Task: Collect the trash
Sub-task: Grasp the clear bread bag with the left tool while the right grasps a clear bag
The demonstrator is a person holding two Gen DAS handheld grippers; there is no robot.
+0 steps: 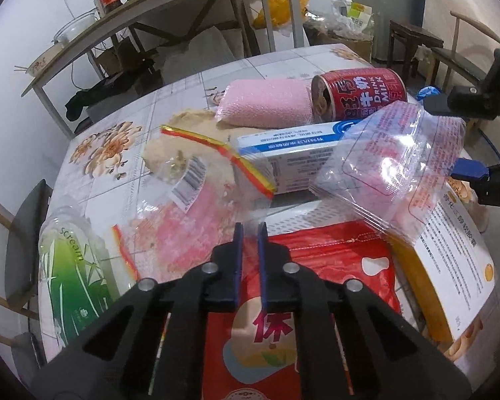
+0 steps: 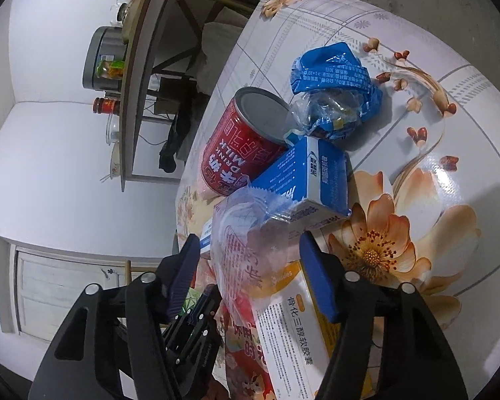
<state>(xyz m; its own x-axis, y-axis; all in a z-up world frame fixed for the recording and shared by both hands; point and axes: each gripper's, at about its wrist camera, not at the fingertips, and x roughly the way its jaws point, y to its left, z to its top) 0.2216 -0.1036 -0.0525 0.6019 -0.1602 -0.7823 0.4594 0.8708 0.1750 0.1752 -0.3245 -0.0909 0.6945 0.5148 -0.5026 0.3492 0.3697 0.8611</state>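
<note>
Jaws of the left gripper (image 1: 250, 233) stand nearly together with a thin gap, and whether they pinch the clear film of the zip bag (image 1: 196, 200) just ahead of them I cannot tell. Jaws of the right gripper (image 2: 250, 266) are spread wide, one on each side of a clear plastic wrapper (image 2: 246, 233) that rises between them; in the left wrist view that wrapper (image 1: 393, 163) hangs between the two blue pads off to the right.

Only the right wrist view shows the crumpled blue packet (image 2: 333, 80) on the desk (image 2: 466, 133) beyond the jaws. Only the left wrist view shows the pink foam roll (image 1: 266, 103) and the green-labelled bottle (image 1: 73, 266) to the left of the jaws.

Lying on its side, the red milk can (image 2: 240, 146) has its long axis slanting away from the right jaws, flat end farthest. Touching it, the blue-and-white box (image 2: 310, 180) lies nearer those jaws.
</note>
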